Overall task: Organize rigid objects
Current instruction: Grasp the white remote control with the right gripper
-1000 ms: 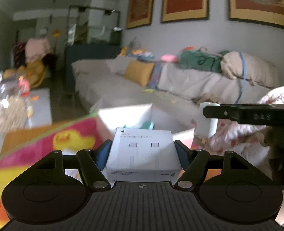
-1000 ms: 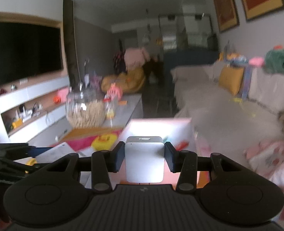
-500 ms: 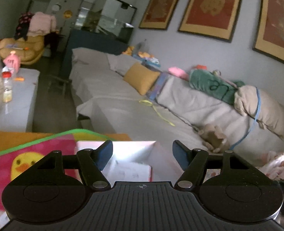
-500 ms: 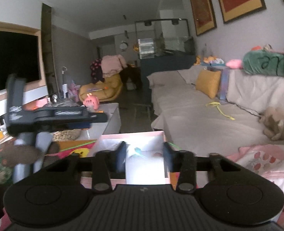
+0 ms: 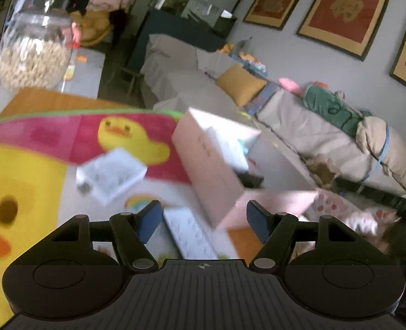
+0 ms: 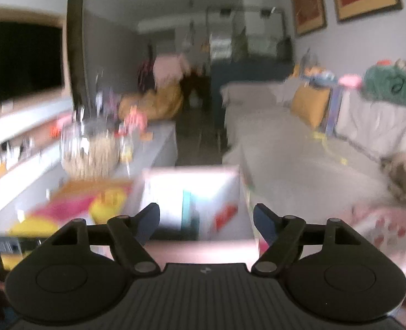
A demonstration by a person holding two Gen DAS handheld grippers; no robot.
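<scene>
Both claws gape empty, right claw (image 6: 206,217) facing the pink box (image 6: 192,192); left claw (image 5: 201,217) likely next fetches the white packet (image 5: 110,174) ahead-left.

Both grippers look alike: the left gripper (image 5: 203,216) and right gripper (image 6: 206,217) each have a matte black ribbed body, two round black discs, angular black linkage arms with silver pivot screws, and blue-padded fingers (image 5: 148,220). A small white emblem marks each ribbed body.
</scene>
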